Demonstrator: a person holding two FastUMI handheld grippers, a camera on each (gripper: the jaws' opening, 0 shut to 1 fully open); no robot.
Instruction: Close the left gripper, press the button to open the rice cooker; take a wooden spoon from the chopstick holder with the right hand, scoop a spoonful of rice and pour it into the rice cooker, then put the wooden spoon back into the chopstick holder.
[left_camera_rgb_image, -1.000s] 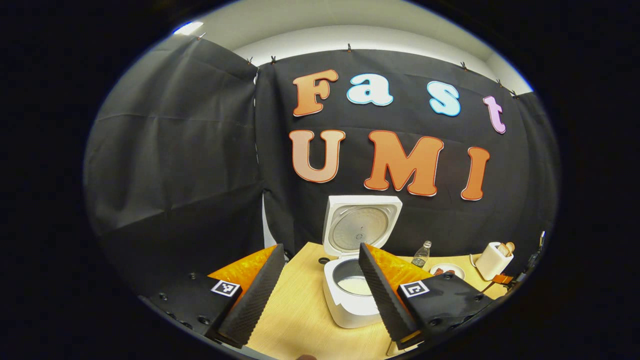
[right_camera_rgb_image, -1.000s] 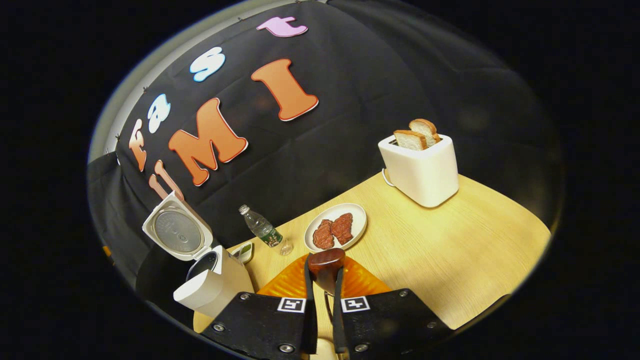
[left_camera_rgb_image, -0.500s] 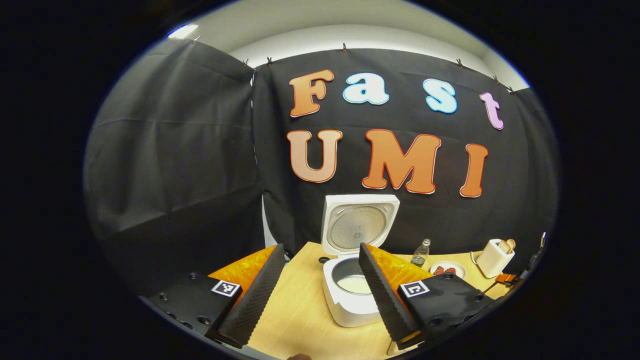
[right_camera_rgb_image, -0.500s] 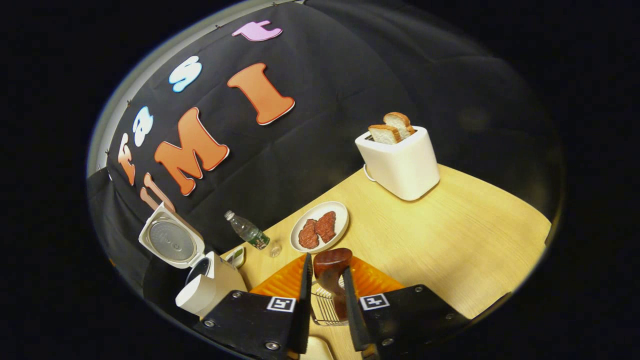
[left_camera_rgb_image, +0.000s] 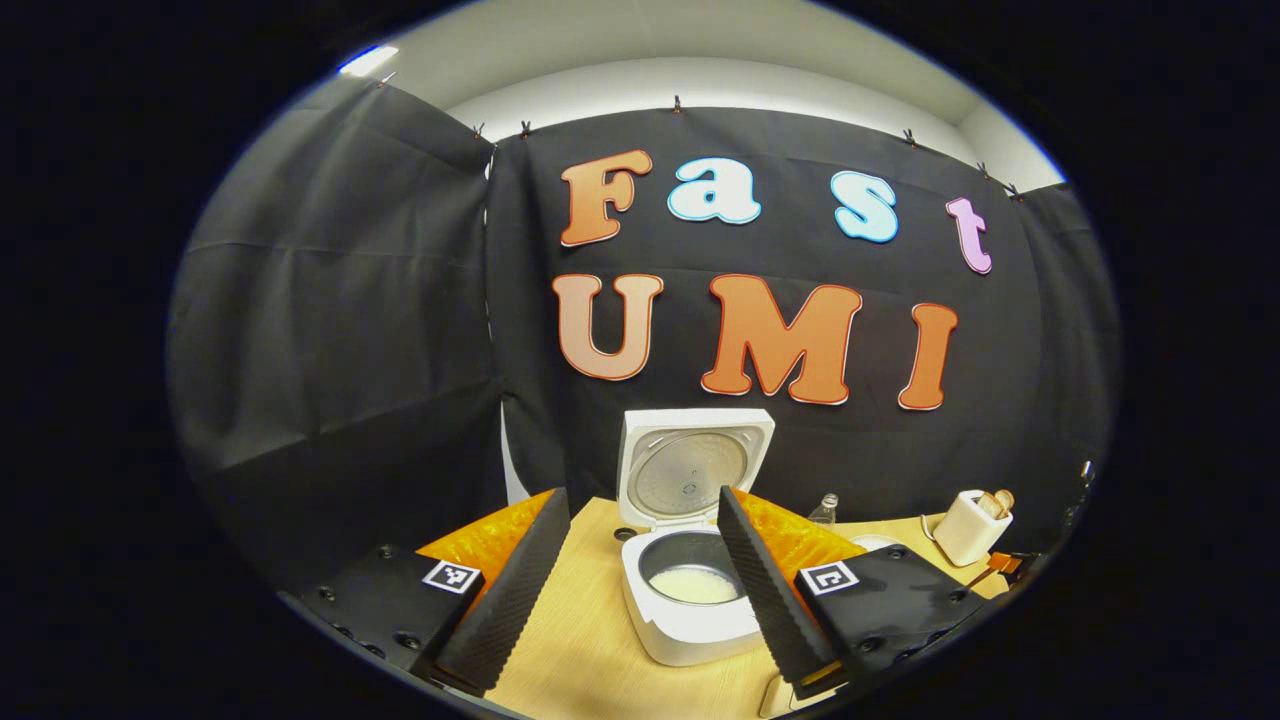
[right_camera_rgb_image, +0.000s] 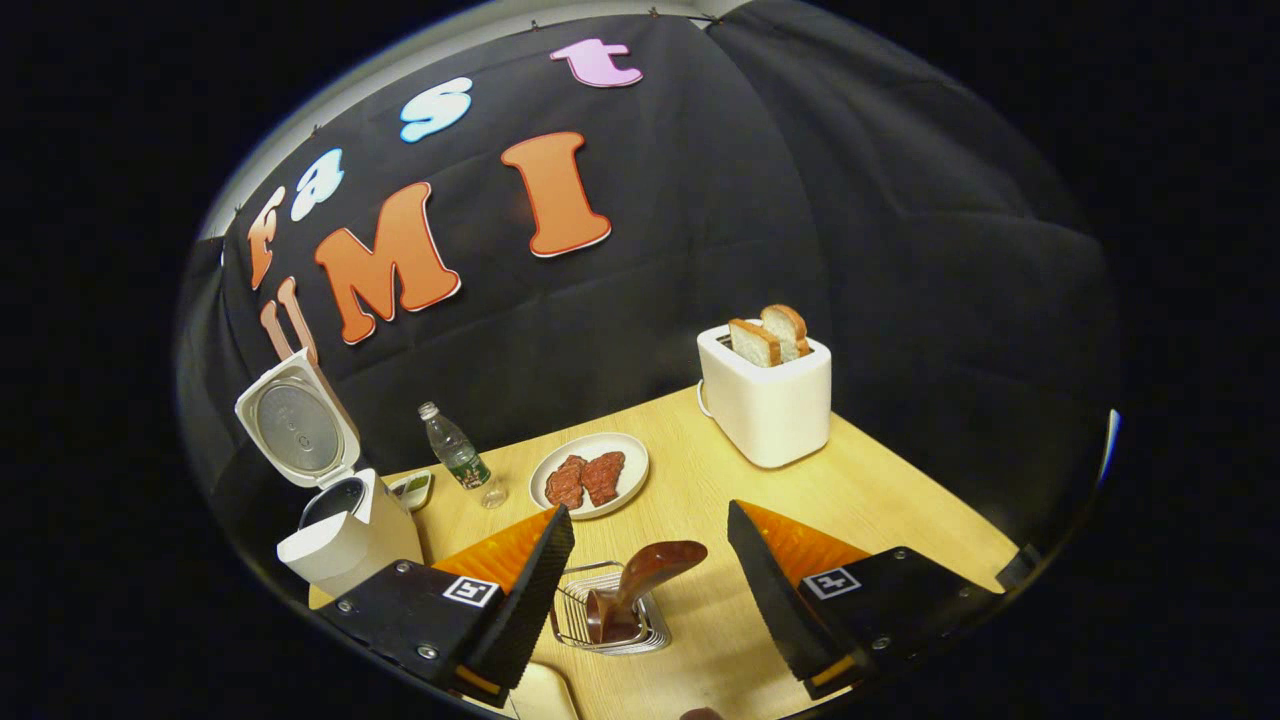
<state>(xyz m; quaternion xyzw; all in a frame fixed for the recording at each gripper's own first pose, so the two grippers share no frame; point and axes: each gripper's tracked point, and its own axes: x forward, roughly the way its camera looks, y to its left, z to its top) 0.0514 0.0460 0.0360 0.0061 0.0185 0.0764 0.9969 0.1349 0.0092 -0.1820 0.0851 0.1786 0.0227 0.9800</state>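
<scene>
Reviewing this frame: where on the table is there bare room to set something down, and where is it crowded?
In the right gripper view, bare table runs from the toaster toward the near edge. Another free patch lies between the plate of meat and the chopstick holder. It is crowded at the back left: rice cooker, small dish, bottle and plate sit close together.

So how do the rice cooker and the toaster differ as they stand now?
The rice cooker stands with its lid tipped up and its pot exposed, with rice in the bottom in the left gripper view; the toaster has no lid and holds two bread slices upright in its slots. The rice cooker sits at the table's left end, the toaster toward the back right. Both are white and stand upright on the table.
</scene>
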